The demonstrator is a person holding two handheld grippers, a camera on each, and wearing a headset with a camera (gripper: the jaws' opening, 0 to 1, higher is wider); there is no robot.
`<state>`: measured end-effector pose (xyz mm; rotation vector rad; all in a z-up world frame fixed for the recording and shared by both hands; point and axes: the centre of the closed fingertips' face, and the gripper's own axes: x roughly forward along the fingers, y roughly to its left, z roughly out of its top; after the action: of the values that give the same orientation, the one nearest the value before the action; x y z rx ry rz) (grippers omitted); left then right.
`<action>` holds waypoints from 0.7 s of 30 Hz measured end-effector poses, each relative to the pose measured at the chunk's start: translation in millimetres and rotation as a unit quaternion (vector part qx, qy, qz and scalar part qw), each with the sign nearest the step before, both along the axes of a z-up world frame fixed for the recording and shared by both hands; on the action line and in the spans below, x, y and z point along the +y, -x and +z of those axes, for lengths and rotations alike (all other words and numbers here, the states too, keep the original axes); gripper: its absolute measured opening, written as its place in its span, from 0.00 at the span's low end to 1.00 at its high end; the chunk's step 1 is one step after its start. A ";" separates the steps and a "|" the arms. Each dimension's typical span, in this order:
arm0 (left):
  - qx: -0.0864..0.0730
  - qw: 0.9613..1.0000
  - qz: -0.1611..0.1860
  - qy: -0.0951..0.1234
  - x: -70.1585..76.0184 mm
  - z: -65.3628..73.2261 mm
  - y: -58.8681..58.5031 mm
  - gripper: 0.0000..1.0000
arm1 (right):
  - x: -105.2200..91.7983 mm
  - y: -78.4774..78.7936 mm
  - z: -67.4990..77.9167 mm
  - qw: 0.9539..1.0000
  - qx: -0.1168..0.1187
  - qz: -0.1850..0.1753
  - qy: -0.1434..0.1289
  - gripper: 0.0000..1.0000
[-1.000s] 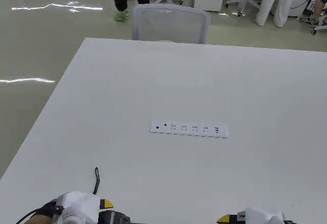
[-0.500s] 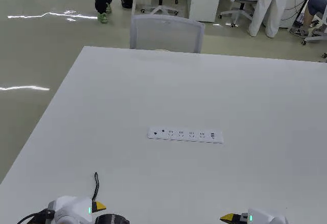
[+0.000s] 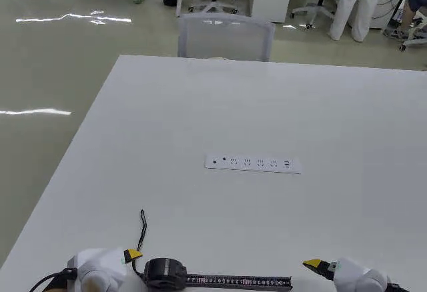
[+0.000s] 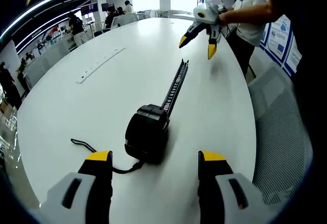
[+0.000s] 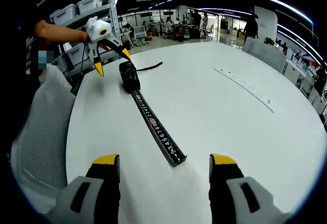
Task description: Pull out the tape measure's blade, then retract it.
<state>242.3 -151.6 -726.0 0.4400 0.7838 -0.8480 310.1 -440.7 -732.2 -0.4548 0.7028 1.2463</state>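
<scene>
**Tape measure at rest.** We show the tape measure (image 3: 165, 273) lying on the table (image 3: 200, 105) on our side of the power strip (image 3: 253, 164), with its blade (image 3: 238, 281) drawn out flat. Its long axis runs roughly parallel to the strip. The case (image 4: 148, 134) sits before the left gripper (image 4: 157, 156), and the blade's end points toward the right gripper (image 5: 164, 158). Both grippers stand wide open and hold nothing. We judge the case hard, compact and smooth, best clamped across its flat sides. The blade looks thin and springy, apt to kink, so we would take it at its end.
</scene>
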 end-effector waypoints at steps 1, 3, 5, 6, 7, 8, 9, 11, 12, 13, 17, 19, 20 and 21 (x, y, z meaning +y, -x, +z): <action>-0.002 1.000 0.005 0.000 1.5 0.5 1.1 0.68 | 0.3 0.6 1.0 1.000 0.000 -0.005 -0.001 0.72; -0.006 1.000 0.020 0.009 3.5 1.5 3.8 0.69 | -0.3 1.7 2.1 1.000 -0.002 -0.018 -0.001 0.73; -0.008 0.999 0.033 0.013 5.2 3.1 6.9 0.70 | 0.0 4.5 4.5 1.000 -0.004 -0.024 -0.004 0.75; -0.009 0.999 0.037 0.013 5.6 4.0 9.9 0.70 | -0.3 6.6 6.1 1.000 -0.004 -0.027 -0.003 0.75; -0.010 0.999 0.039 0.013 5.9 4.2 11.6 0.71 | -0.9 7.6 7.5 1.000 -0.005 -0.029 -0.003 0.76; -0.012 0.999 0.041 0.013 6.0 4.3 13.3 0.72 | -1.3 8.3 9.3 0.999 -0.008 -0.031 -0.004 0.76; -0.014 0.999 0.043 0.013 5.7 5.4 15.5 0.72 | -1.7 8.5 11.2 0.999 -0.011 -0.036 -0.005 0.77; -0.016 0.998 0.051 0.016 5.8 6.8 17.7 0.73 | -3.4 9.0 14.0 0.999 -0.015 -0.045 -0.007 0.79; -0.017 0.998 0.054 0.018 5.9 7.0 18.3 0.73 | -4.5 9.4 14.7 0.999 -0.017 -0.049 -0.006 0.79; -0.018 0.998 0.058 0.021 5.6 7.6 18.7 0.73 | -5.9 9.7 15.2 0.998 -0.019 -0.052 -0.006 0.80; -0.019 0.997 0.071 0.027 4.3 8.4 21.3 0.76 | -8.3 16.2 18.0 0.998 -0.024 -0.059 -0.002 0.82; -0.020 0.997 0.076 0.026 3.9 9.2 24.0 0.77 | -10.4 18.1 19.2 0.997 -0.025 -0.067 -0.002 0.83; -0.021 0.996 0.079 0.025 4.1 9.6 25.0 0.78 | -11.1 19.4 19.5 0.997 -0.026 -0.070 -0.001 0.83; -0.022 0.996 0.081 0.025 4.1 10.3 26.1 0.78 | -11.7 20.2 19.9 0.997 -0.028 -0.074 -0.002 0.84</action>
<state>216.1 -147.5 -715.7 0.3443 0.7450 -0.7036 290.0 -452.4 -712.2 -0.4256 0.6747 1.0912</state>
